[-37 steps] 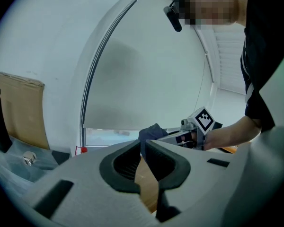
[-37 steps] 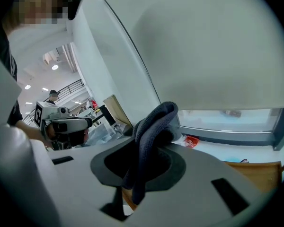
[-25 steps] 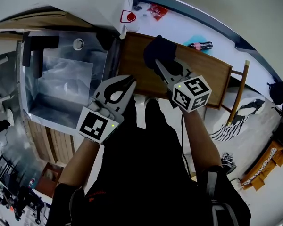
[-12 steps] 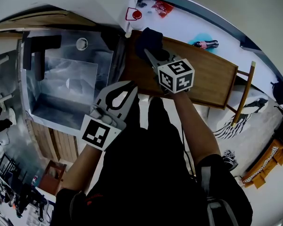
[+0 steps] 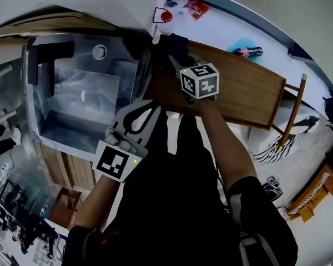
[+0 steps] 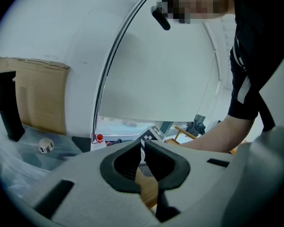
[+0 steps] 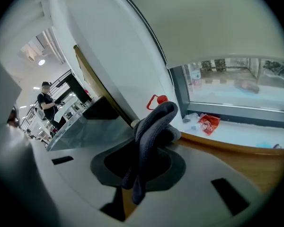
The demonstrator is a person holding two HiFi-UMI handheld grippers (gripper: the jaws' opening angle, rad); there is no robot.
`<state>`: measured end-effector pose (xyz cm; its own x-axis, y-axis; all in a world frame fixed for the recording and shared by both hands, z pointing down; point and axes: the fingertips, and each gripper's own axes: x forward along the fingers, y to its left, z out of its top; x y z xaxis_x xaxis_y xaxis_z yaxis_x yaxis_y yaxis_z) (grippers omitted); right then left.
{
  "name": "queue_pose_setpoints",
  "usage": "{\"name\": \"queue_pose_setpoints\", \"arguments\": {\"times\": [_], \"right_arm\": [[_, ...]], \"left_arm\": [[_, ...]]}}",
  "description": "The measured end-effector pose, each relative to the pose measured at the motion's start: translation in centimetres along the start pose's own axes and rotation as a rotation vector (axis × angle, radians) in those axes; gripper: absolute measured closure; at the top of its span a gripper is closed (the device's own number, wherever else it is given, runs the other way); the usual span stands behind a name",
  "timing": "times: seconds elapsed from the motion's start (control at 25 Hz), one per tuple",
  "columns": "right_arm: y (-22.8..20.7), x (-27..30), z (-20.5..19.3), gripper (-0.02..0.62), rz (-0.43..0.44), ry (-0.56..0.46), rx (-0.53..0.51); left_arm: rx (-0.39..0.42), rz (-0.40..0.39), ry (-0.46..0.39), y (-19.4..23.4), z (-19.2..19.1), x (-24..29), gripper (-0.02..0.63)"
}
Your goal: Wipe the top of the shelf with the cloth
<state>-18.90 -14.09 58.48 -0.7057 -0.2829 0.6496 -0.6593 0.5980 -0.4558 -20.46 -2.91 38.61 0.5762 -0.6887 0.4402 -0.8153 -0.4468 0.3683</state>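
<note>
Right gripper view: the right hand-held gripper (image 7: 144,167) has its jaws clamped on a dark grey cloth (image 7: 154,124). The cloth is bunched, standing up out of the jaws and folding forward, and its front end lies on the wooden top of the shelf (image 7: 255,167). A red-capped bottle (image 7: 160,100) stands just beyond the cloth. A red packet (image 7: 208,123) lies on the white sill (image 7: 236,136) under the window. A person (image 7: 47,104) stands far off to the left.

Head view: the right hand-held gripper (image 5: 177,60) reaches over the shelf (image 5: 247,90) and puts the cloth (image 5: 175,44) at the top's far left corner, near the bottle (image 5: 165,16). The rest of the top to the right is bare wood. A teal item (image 5: 245,50) lies on the floor beyond the shelf's far edge.

Left gripper view: the left hand-held gripper (image 6: 143,150) has its jaws drawn together with only a thin slit between the pads and nothing in them.

Head view: the left hand-held gripper (image 5: 150,108) hangs off the shelf's near left corner, apart from the cloth. It sits between the shelf and a film-covered bench (image 5: 72,90) to the left.
</note>
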Motion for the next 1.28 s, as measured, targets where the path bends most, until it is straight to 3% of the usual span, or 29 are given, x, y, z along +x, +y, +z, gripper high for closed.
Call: {"name": "queue_pose_setpoints", "arguments": {"times": [0.52,1.28], "right_arm": [[-3.9,0.2,-2.1,0.537,-0.080,0.027,0.038],[-11.8,-7.5,-5.3,0.537,-0.196,0.012,0.134]], "left_arm": [[-0.003,-0.013,0.035,-0.6,-0.9,0.9,0.568],[0.041,-0.091,0.064,-6.4,-0.5,5.6,0.571]]}}
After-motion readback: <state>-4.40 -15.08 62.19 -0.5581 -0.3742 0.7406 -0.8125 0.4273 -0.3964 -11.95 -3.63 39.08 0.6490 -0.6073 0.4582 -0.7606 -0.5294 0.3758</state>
